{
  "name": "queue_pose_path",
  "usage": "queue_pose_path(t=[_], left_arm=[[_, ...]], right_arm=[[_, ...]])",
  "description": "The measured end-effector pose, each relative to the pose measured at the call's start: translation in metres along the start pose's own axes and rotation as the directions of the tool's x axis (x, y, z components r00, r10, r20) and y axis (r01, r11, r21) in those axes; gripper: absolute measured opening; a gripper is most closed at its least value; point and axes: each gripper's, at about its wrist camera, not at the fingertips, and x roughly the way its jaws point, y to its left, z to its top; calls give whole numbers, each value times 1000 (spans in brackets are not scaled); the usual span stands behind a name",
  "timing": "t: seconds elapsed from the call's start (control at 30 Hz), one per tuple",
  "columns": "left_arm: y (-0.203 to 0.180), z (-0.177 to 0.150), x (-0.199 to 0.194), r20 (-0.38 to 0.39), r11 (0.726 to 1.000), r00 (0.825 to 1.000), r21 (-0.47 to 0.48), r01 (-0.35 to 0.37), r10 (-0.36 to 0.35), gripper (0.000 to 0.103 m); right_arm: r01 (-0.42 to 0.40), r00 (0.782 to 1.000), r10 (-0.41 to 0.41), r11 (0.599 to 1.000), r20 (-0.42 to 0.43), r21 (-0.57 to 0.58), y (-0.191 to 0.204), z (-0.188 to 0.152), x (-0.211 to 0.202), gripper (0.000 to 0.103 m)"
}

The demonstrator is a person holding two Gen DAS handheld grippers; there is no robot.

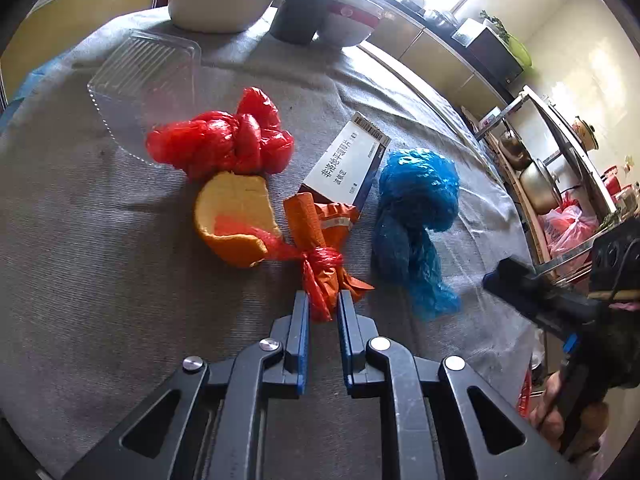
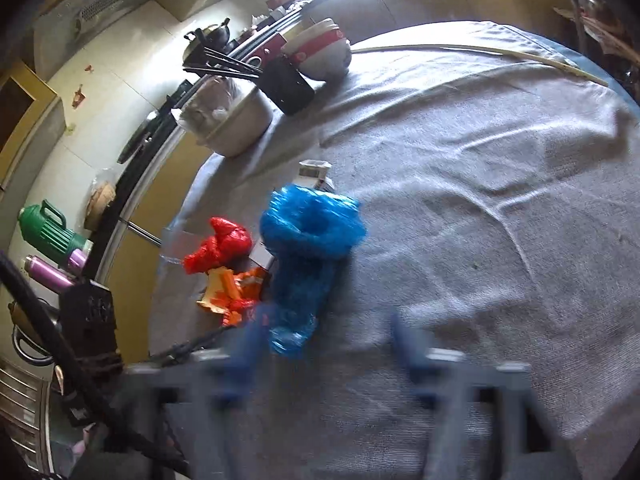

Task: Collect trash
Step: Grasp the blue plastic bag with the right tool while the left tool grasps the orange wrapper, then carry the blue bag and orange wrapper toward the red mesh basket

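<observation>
The left gripper (image 1: 323, 300) is seen clamped on the tail of an orange wrapper bundle (image 1: 320, 236) tied with red plastic, its blue pads pressed against the crumpled ends at the near edge of the cloth-covered table (image 1: 120, 260). Only the loose tail is pinched, so it is judged that the thin plastic could slip or tear free once the bundle is lifted. A strand of the red tie is stretched into the orange peel (image 1: 234, 224) just beside the bundle, and the peel could be dragged along or tipped over by any pull.

The right gripper (image 2: 328, 344), blurred in its own view, is shown with its jaws wide apart and nothing between them, hovering over the near end of the blue plastic bag (image 2: 308, 248). The bag lies loose and crumpled on the cloth; a grasp taken on a stray fold alone could be lost, or the cloth beneath could be caught with it.

Behind the bundle, a white medicine box (image 1: 348, 160) is touched by the wrapper's far end and might be nudged across the table. A knotted red plastic bag (image 1: 224, 140) rests farther back, partly on a clear plastic tray (image 1: 144, 76). At the far edge a pale basin (image 1: 216, 4), a black cup (image 1: 298, 16) and a red-trimmed bowl (image 1: 352, 20) are left standing, well apart from the trash. No bin is visible in either view.
</observation>
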Motion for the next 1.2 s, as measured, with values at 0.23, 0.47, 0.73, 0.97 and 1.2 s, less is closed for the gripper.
queue_pose_path(t=[0.23,0.47,0.73,0.97,1.2], left_arm=[[6,-9,-17,25,1000,1000,20,14,-14,14],[19,-21,-36,36,1000,999,6,21,-22,13],[23,-34,-41,34,999,999,10,-32,31,13],[9,-39,-44,30,998,998,44,-55,53,13],[-14,-50,-49,31,993,998,99,-61,58,13]], right_arm=[[38,999,-39,998,-8,-55,22,12,26,77],[130,988,-136,988,-70,-89,28,15,71,52],[167,984,-175,970,-30,-175,41,9,79,32],[150,989,-148,974,25,-168,36,-5,46,28],[132,989,-124,985,76,-115,18,-32,-1,27]])
